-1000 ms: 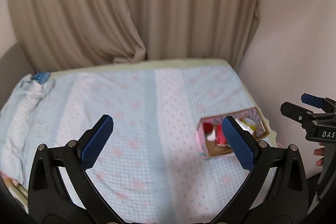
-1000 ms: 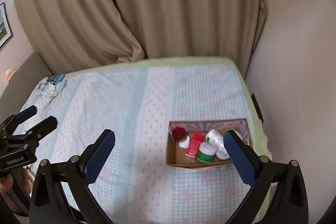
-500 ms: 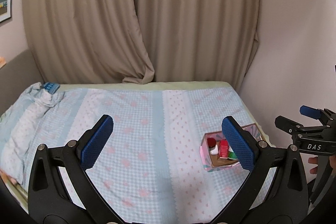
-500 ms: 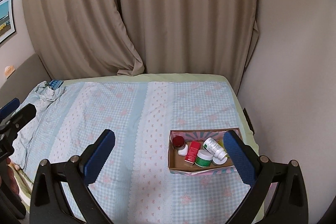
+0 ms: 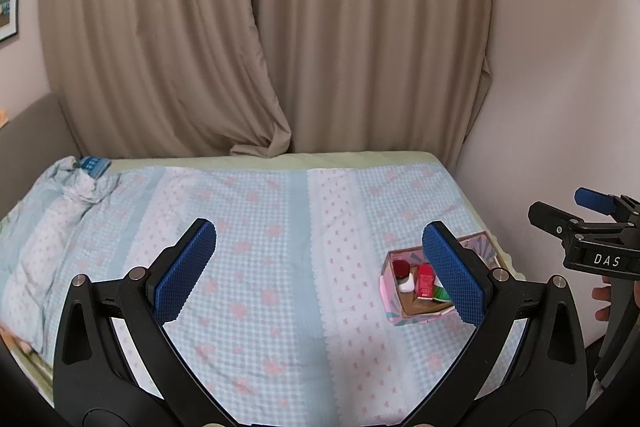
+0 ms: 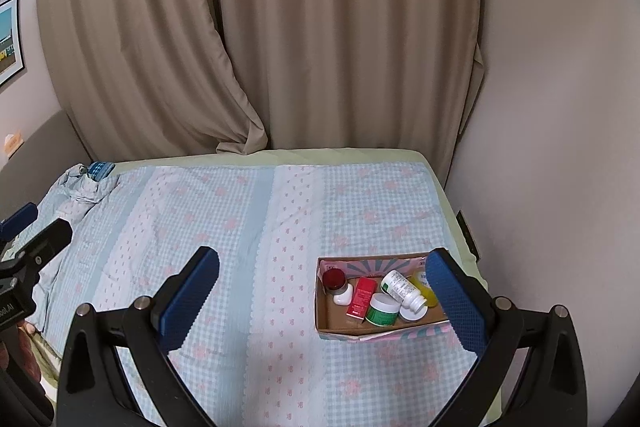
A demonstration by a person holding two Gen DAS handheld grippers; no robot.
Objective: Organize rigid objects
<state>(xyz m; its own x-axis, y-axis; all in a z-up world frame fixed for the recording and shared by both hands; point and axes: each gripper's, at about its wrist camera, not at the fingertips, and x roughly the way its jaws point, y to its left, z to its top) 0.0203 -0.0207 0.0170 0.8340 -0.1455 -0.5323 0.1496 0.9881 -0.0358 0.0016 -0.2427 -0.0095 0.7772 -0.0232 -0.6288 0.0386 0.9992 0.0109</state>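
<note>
A cardboard box (image 6: 332, 323) with a pink patterned outside sits on the bed near its right edge; it also shows in the left wrist view (image 5: 390, 301). Inside lie a red-capped jar (image 6: 334, 279), a red carton (image 6: 362, 297), a green-labelled white jar (image 6: 383, 309), a tipped white bottle (image 6: 400, 289) and a yellow item (image 6: 424, 289). My left gripper (image 5: 318, 273) is open and empty, high above the bed's middle. My right gripper (image 6: 322, 297) is open and empty, above and in front of the box.
The bed (image 6: 240, 227) has a blue checked cover with pink flowers. Crumpled bedding (image 6: 80, 187) and a blue item (image 6: 100, 169) lie at the far left. Beige curtains (image 6: 280, 47) hang behind. A wall (image 6: 560, 147) runs close along the bed's right side.
Both grippers have risen and tilted back, so the bed and box look farther and lower in view. Both stay open and empty.
</note>
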